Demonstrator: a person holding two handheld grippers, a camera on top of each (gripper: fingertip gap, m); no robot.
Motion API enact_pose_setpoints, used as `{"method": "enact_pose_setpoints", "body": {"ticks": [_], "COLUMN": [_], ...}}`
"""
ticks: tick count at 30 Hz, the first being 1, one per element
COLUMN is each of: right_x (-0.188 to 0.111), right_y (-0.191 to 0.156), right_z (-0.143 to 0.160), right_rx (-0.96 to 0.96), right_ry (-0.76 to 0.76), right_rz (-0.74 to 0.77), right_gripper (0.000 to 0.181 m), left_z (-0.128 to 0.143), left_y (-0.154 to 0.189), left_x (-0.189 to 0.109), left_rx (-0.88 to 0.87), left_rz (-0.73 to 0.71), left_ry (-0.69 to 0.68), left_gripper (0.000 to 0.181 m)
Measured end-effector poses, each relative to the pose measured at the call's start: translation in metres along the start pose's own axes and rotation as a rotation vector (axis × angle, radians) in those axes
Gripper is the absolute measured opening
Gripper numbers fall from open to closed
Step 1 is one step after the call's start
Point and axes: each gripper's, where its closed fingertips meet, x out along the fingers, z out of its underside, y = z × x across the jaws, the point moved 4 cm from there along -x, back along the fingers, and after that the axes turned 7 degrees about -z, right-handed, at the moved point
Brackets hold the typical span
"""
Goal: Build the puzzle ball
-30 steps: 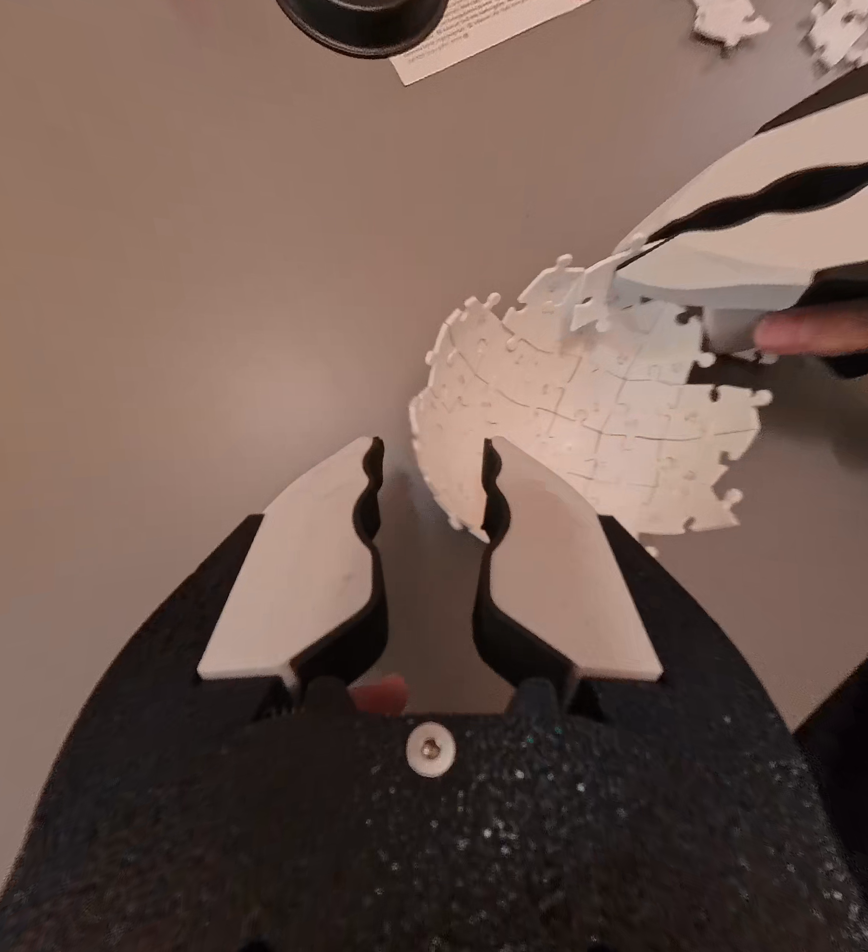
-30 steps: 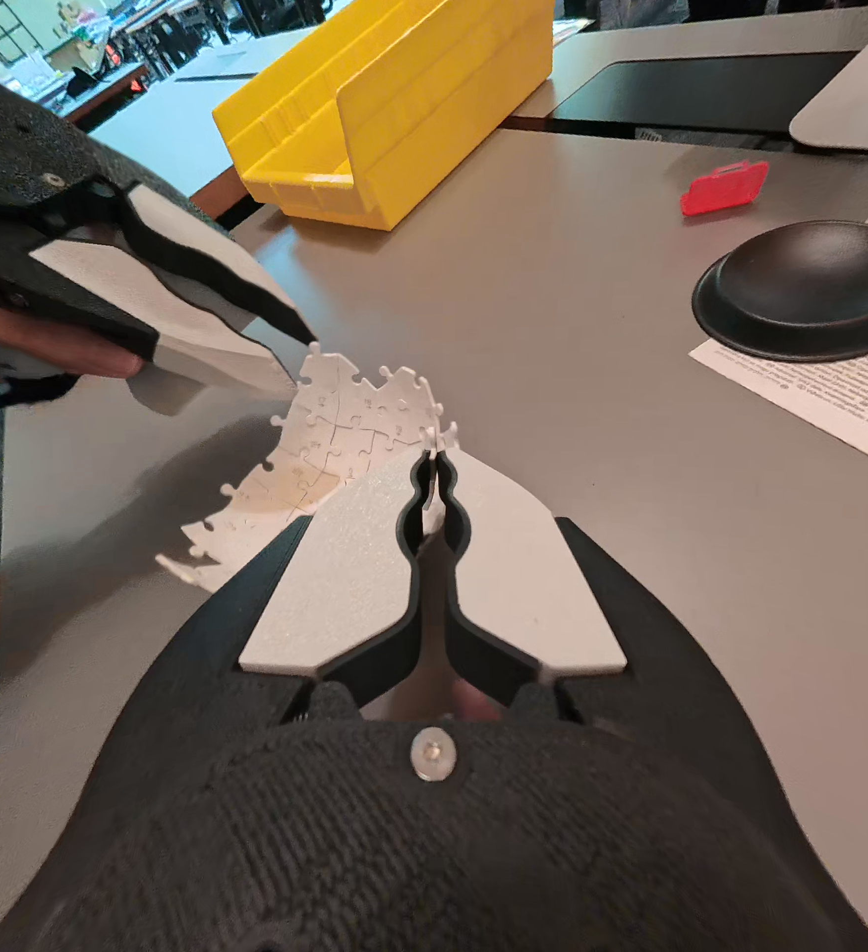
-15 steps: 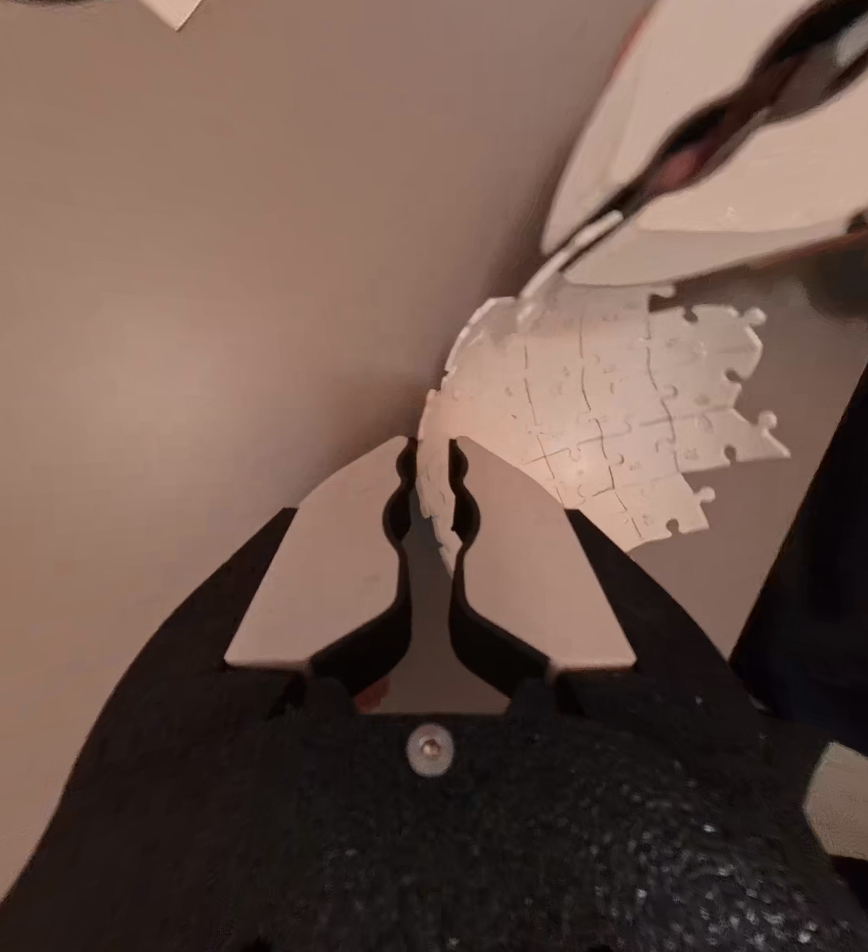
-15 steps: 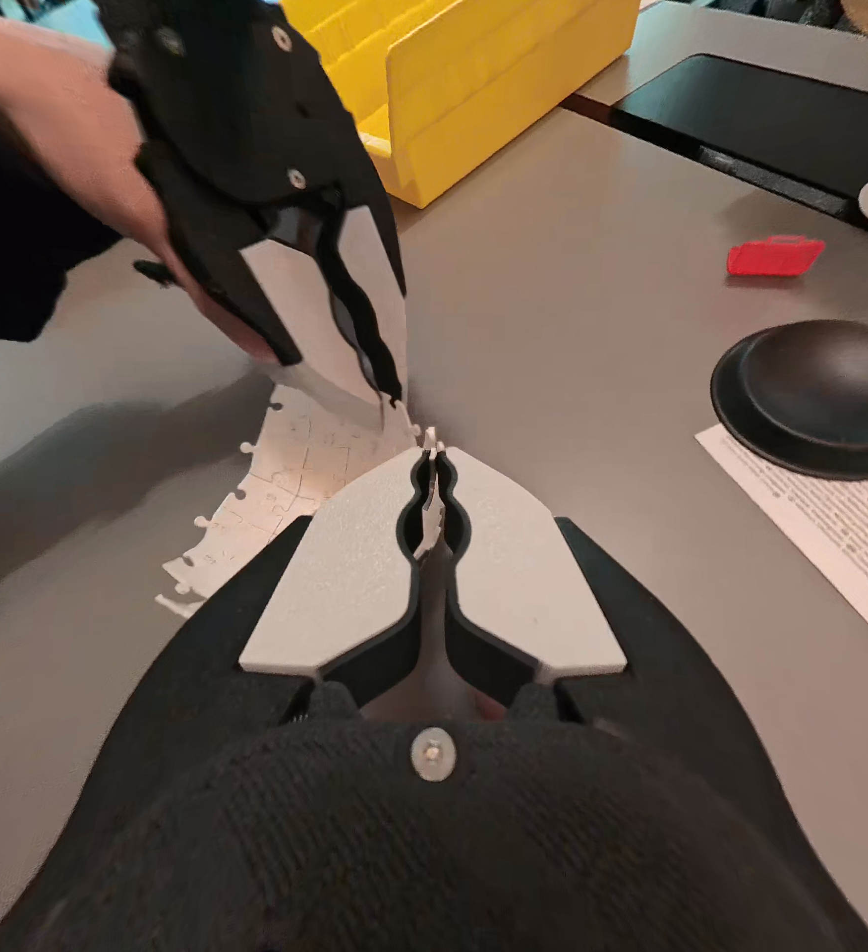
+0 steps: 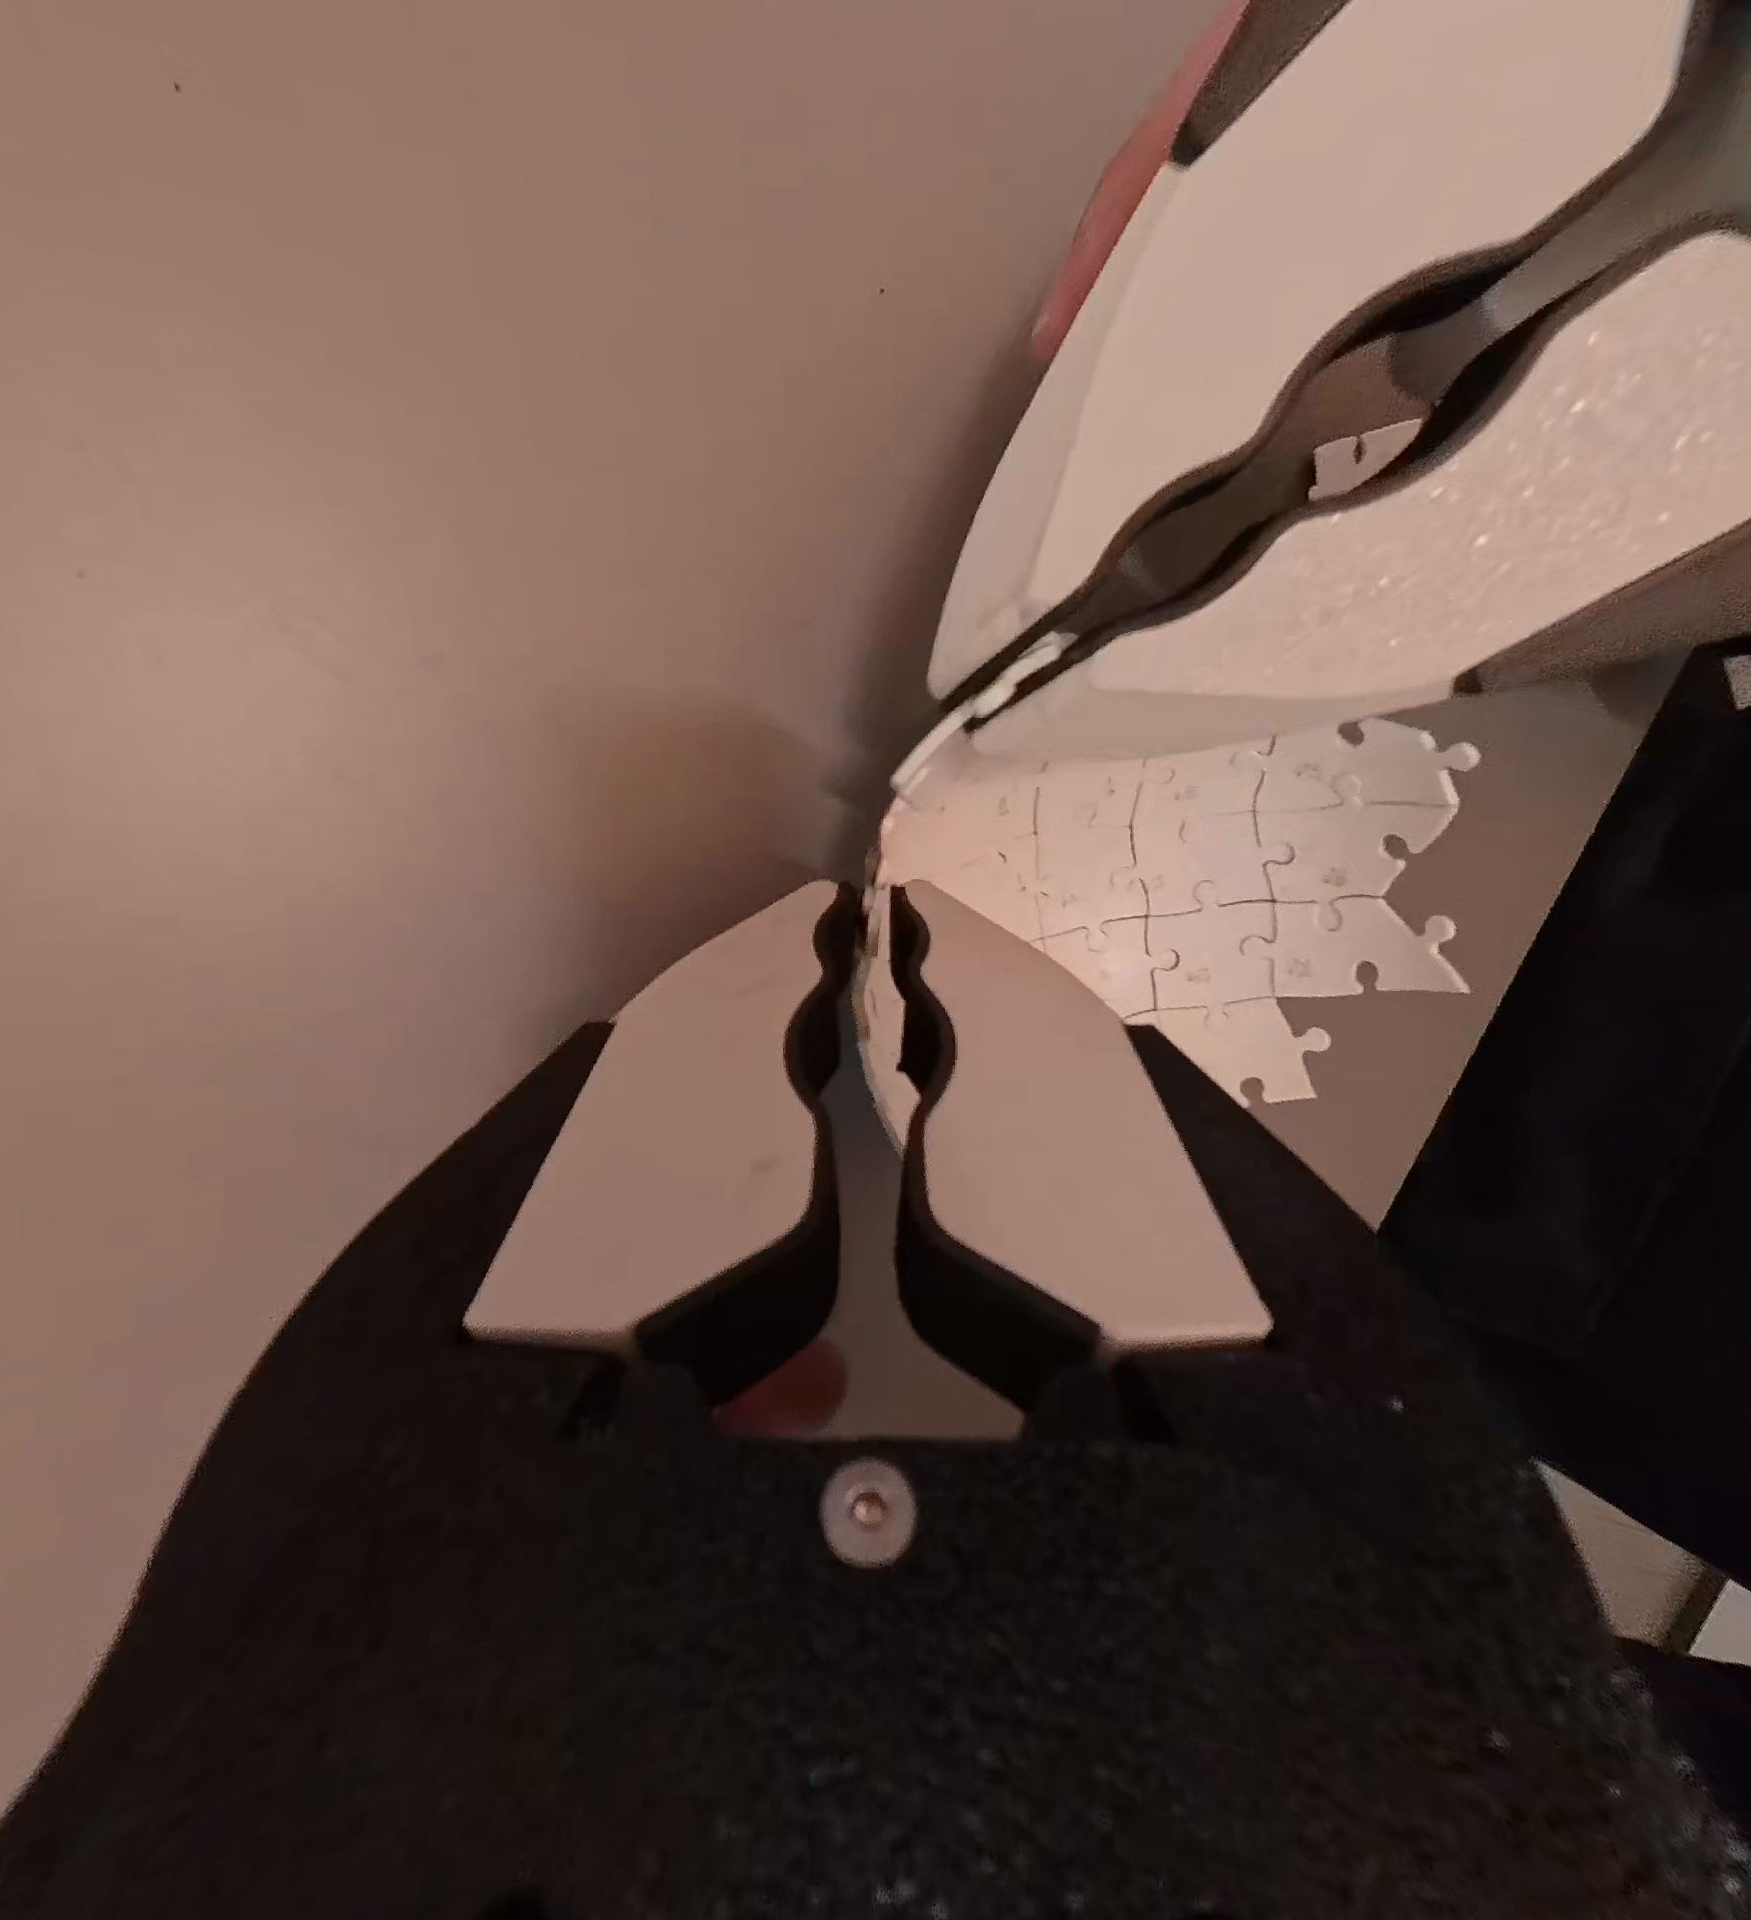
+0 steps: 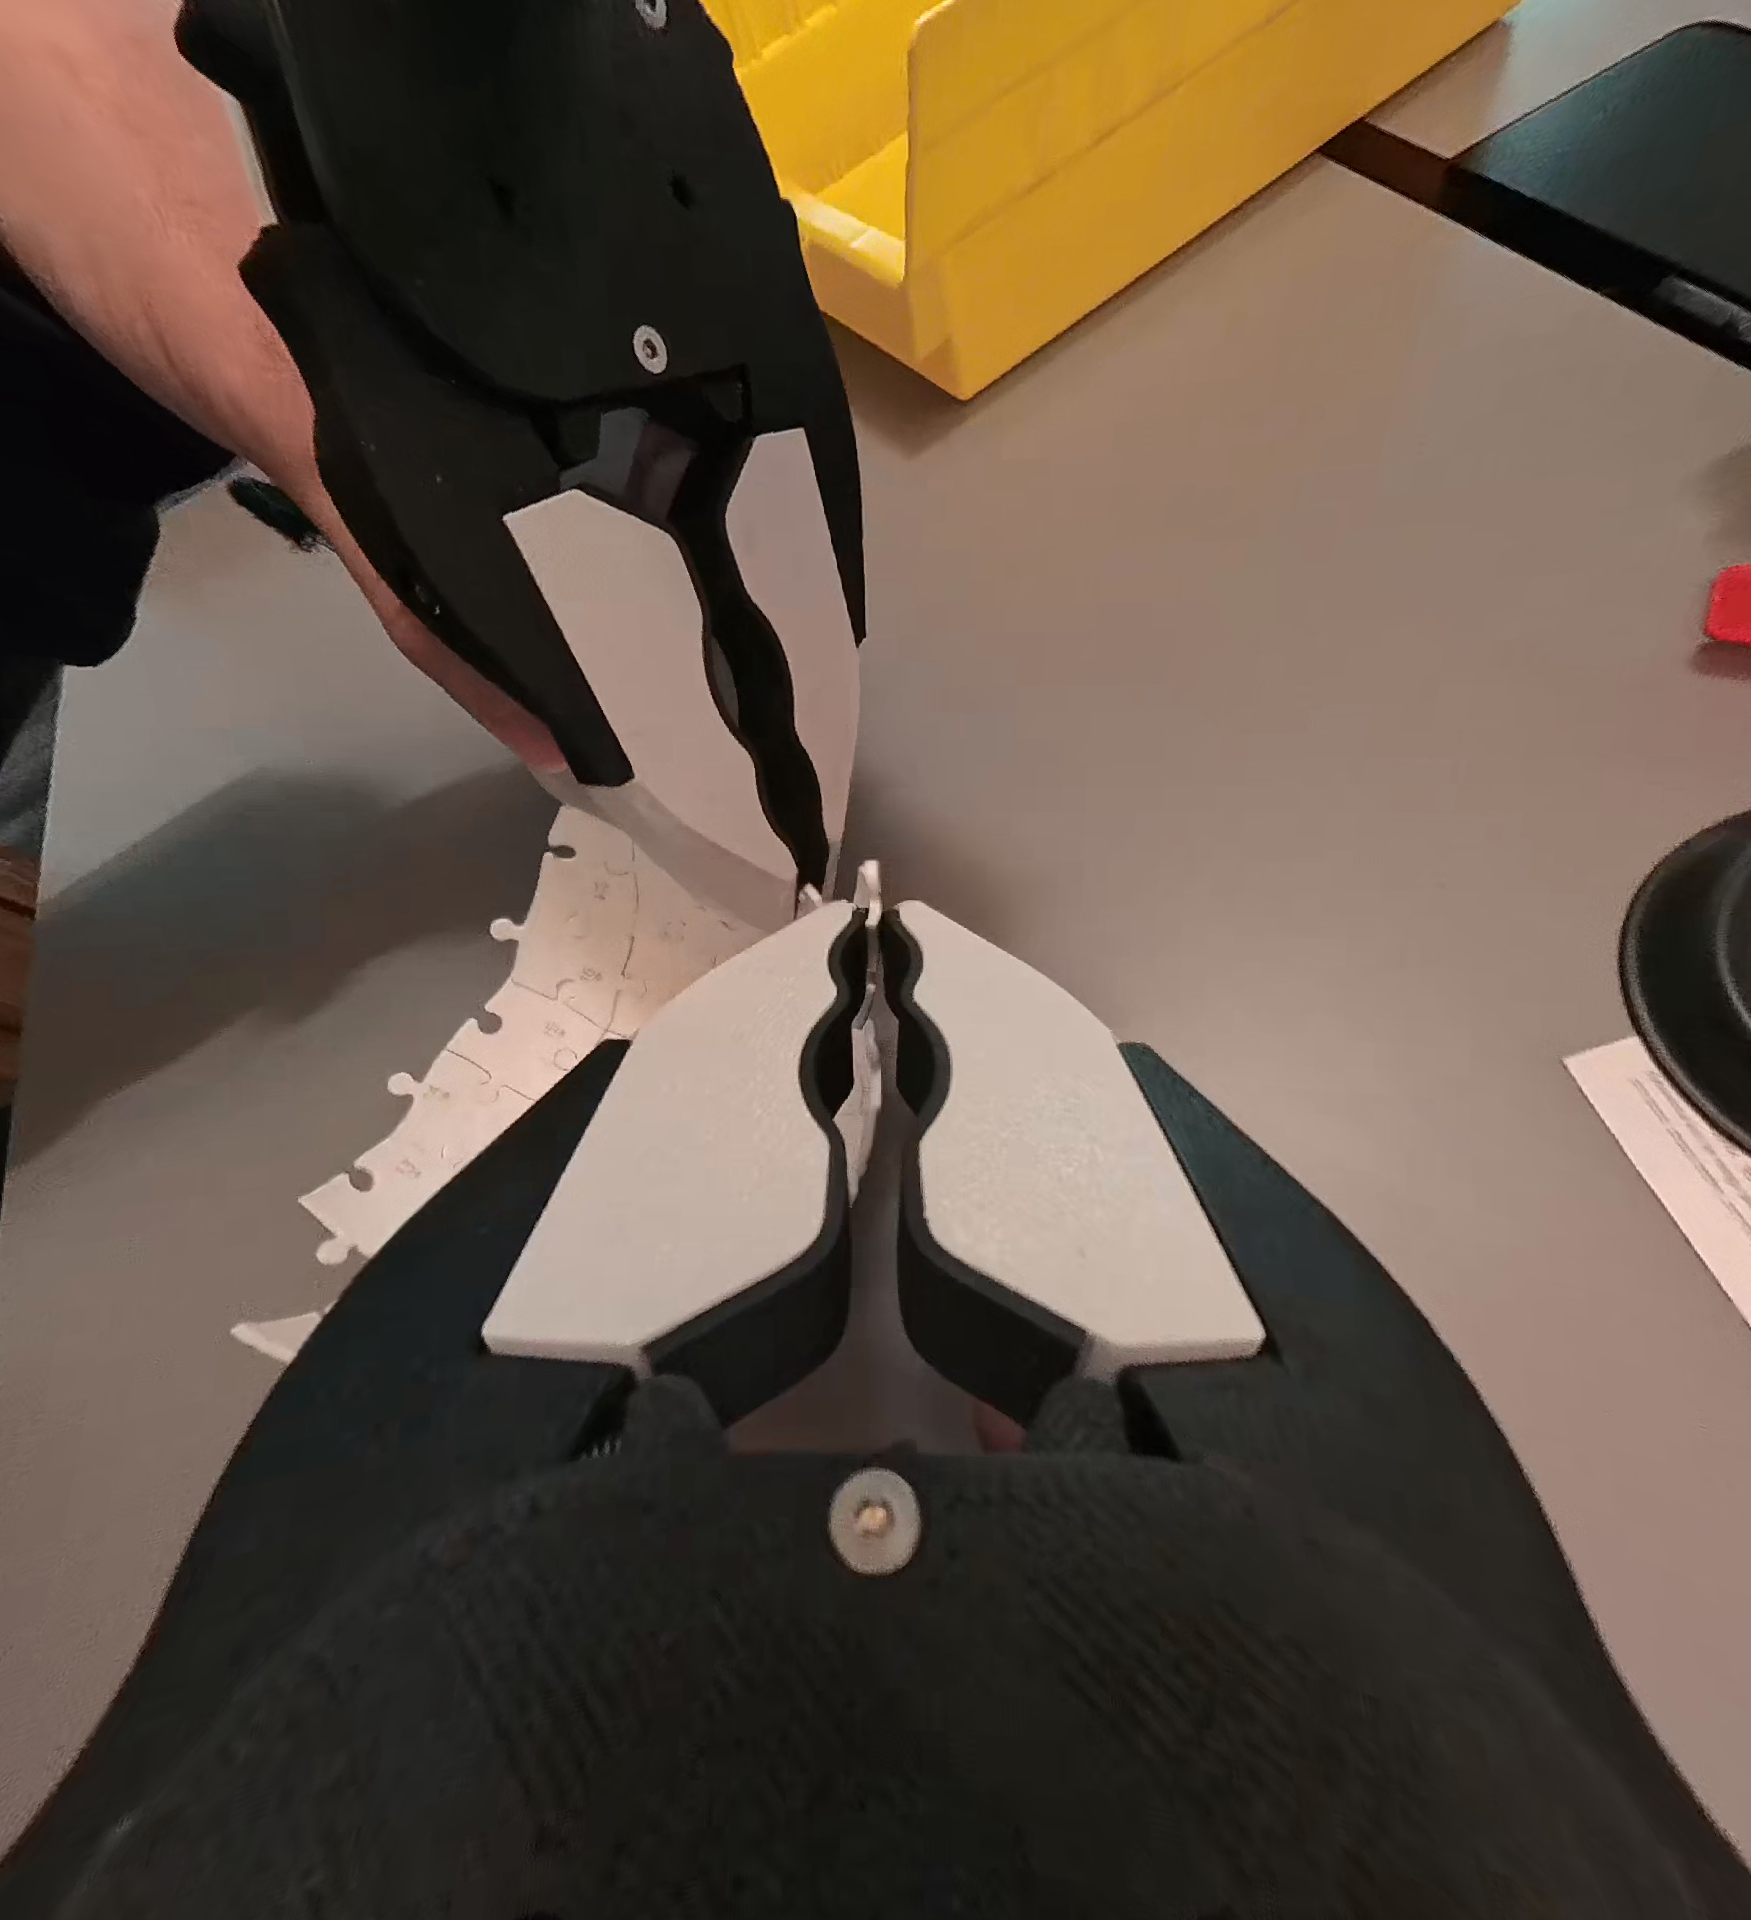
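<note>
In the left wrist view, the left tongs [image 5: 876, 909] pinch the curved puzzle shell's [image 5: 1214, 904] rim, steadying it above the tabletop [image 5: 331, 520]; in the right wrist view, the right tongs [image 6: 876, 914] clamp a loose piece [image 6: 869, 883] edge-on just beside that rim, seemingly lining it up for pressing in.

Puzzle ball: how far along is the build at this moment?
Done: one curved patch of joined white pieces, a small part of a ball, resting on the grey table. In hand: the left tongs pinch the patch's edge, and the right tongs grip a thin white piece beside that edge, not yet locked in. Left: most of the ball.
</note>
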Motion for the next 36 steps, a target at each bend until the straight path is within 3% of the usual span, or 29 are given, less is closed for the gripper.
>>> {"method": "enact_pose_setpoints", "body": {"ticks": [9,18,28,36], "right_x": [0.008,0.007,0.003,0.005], "right_y": [0.001,0.001,0.004,0.001], "right_z": [0.009,0.008,0.003,0.003], "right_rx": [0.003,0.002,-0.103,-0.169], "right_ry": [0.044,0.007,-0.096,-0.139], "right_rz": [0.02,-0.035,-0.101,-0.143], "right_gripper": [0.003,0.003,0.003,0.003], "left_z": [0.003,-0.017,-0.017,-0.026], "left_y": [-0.008,-0.011,-0.003,0.003], "left_x": [-0.003,-0.014,-0.007,-0.015], "left_rx": [-0.079,0.151,0.394,0.417], "left_rz": [0.051,-0.014,0.037,0.064], "left_ry": [0.023,0.167,0.239,0.283], "left_gripper": [0.011,0.011,0.008,0.01]}}
